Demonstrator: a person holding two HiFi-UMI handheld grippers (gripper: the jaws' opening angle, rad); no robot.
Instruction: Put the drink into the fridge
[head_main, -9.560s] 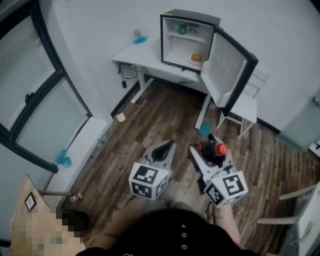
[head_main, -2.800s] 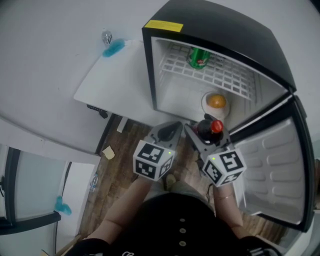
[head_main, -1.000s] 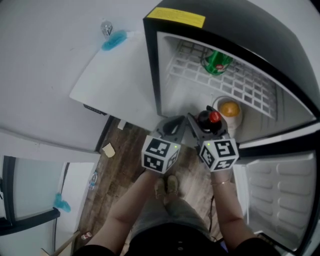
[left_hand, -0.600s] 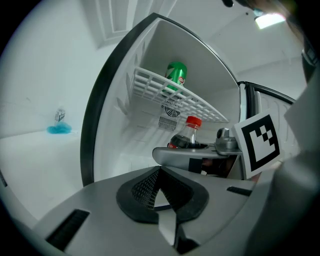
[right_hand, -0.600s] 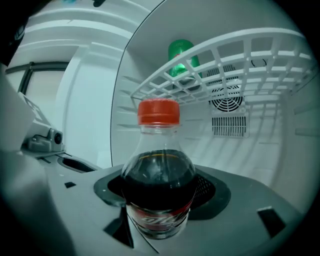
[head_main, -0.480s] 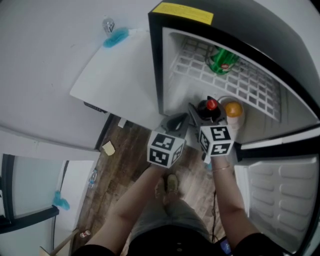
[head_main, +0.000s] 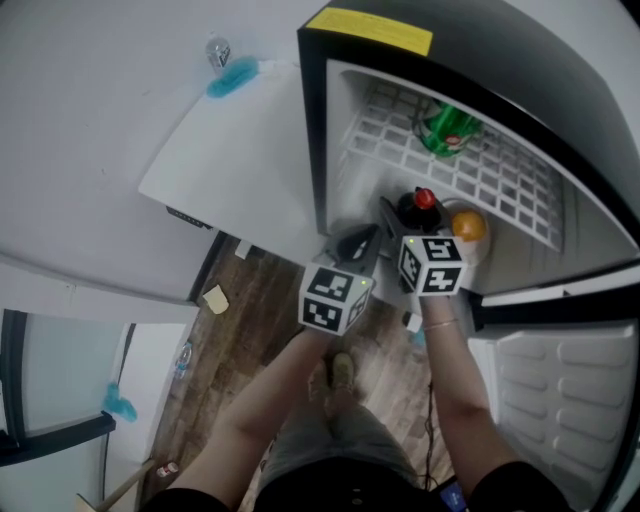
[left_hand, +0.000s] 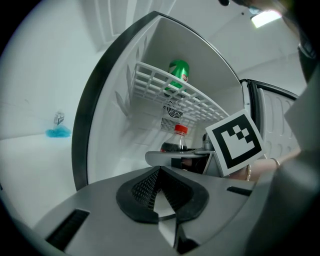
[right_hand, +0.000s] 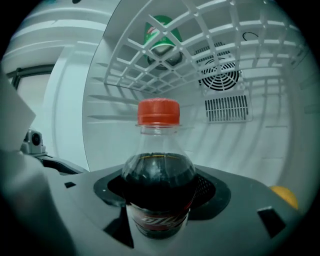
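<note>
A dark cola bottle (right_hand: 159, 165) with a red cap stands upright between the jaws of my right gripper (right_hand: 160, 212), which is shut on it. From the head view the bottle (head_main: 419, 206) sits just inside the open black fridge (head_main: 312, 120), under the white wire shelf (head_main: 400, 145) and left of an orange (head_main: 468, 226). My left gripper (head_main: 356, 243) hovers at the fridge's front left edge. Its pads (left_hand: 159, 175) meet with nothing between them. The left gripper view shows the bottle (left_hand: 178, 141) over the right gripper's jaw.
A green drink (head_main: 446, 128) lies on the wire shelf. The orange rests on a plate (head_main: 484, 245) on the fridge floor. The fridge door (head_main: 570, 390) hangs open at the right. A white table (head_main: 235, 165) carries the fridge, with a blue item (head_main: 229, 76) at its far corner.
Both grippers moved forward toward the fridge. The bottle went from the fridge's front edge to inside the lower compartment, closer to the orange.
</note>
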